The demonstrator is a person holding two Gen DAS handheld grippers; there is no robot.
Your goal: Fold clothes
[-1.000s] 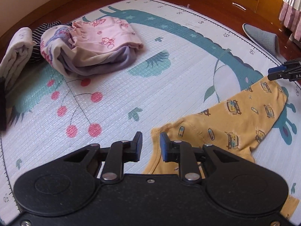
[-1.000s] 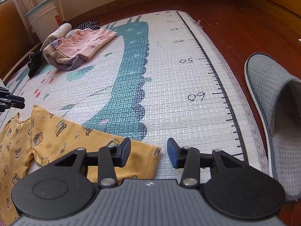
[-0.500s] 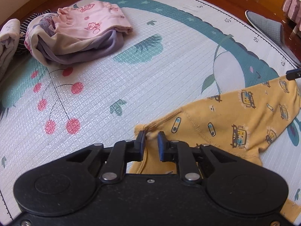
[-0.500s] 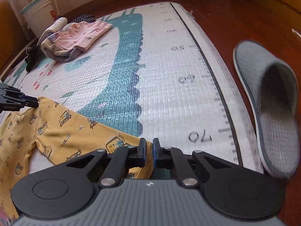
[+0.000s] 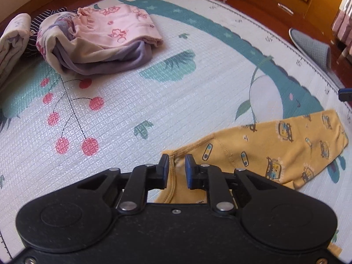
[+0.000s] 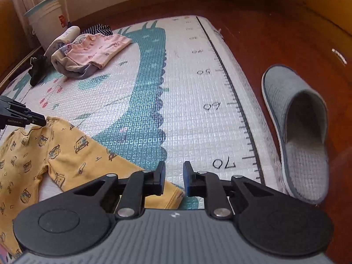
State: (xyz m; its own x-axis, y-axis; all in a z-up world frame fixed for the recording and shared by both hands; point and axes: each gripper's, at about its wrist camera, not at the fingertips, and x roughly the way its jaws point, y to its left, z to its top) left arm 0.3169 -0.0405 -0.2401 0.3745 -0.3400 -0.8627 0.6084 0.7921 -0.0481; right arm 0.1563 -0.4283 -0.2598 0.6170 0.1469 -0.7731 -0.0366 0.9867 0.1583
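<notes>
Left wrist view: our left gripper (image 5: 177, 162) stays narrowed on the neckline of the yellow shirt (image 5: 286, 149), which lies on the play mat (image 5: 176, 88) well apart from the folded pile (image 5: 103, 41).

Right wrist view: our right gripper (image 6: 173, 171), clamped on the sleeve cuff (image 6: 173, 194) half a second ago, is opening; the cuff lies just below the jaws. That corner probably needs regrasping.

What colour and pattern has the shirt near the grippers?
The shirt is yellow with small cartoon vehicle prints; the right wrist view shows it best.
</notes>
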